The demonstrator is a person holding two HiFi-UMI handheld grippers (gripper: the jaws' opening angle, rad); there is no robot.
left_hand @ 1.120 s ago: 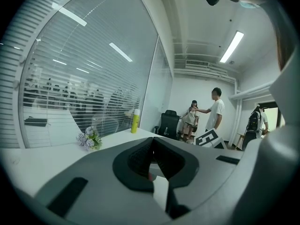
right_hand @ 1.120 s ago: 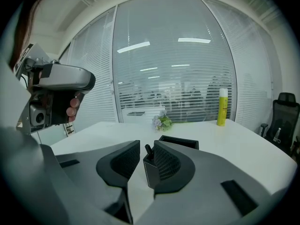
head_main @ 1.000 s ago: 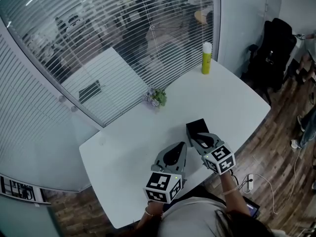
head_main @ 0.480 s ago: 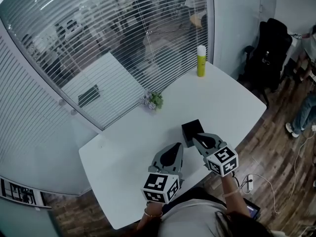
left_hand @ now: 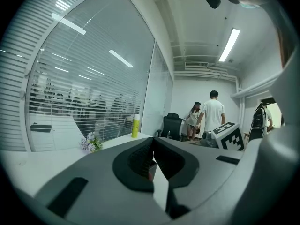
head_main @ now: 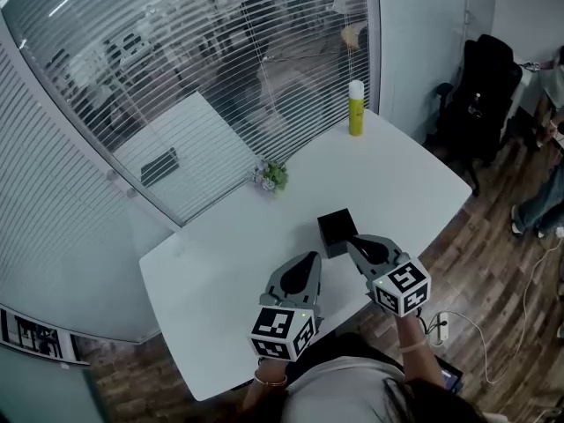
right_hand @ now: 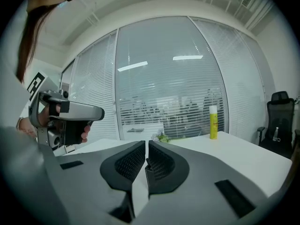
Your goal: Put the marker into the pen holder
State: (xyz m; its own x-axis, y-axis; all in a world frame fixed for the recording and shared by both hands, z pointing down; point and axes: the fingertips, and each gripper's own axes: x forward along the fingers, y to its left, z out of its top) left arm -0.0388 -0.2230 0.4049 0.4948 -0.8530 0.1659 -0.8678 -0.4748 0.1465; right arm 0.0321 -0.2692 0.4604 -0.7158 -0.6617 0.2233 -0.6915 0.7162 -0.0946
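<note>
Black square pen holder (head_main: pixel 336 231) stands upright on the white rounded surface (head_main: pixel 397 179), near the edge closest to the person. Whether a marker sits inside it cannot be told from any view. The right gripper (head_main: pixel 351 241) has its tip just beside the holder's near right corner; in the right gripper view its jaws (right_hand: pixel 146 144) are pressed together with only a hairline slit and nothing between them. The left gripper (head_main: pixel 308 258) hovers to the holder's left, apart from it, and its jaws (left_hand: pixel 152 142) are likewise closed and empty. Farther across the surface a small bunch of pale flowers (head_main: pixel 272 176) lies by the glass wall with slatted blinds (head_main: pixel 176 77), and a yellow-green bottle with a white cap (head_main: pixel 355 108) stands upright at the far corner. A black office chair (head_main: pixel 480 95) stands on the wooden floor beyond.
</note>
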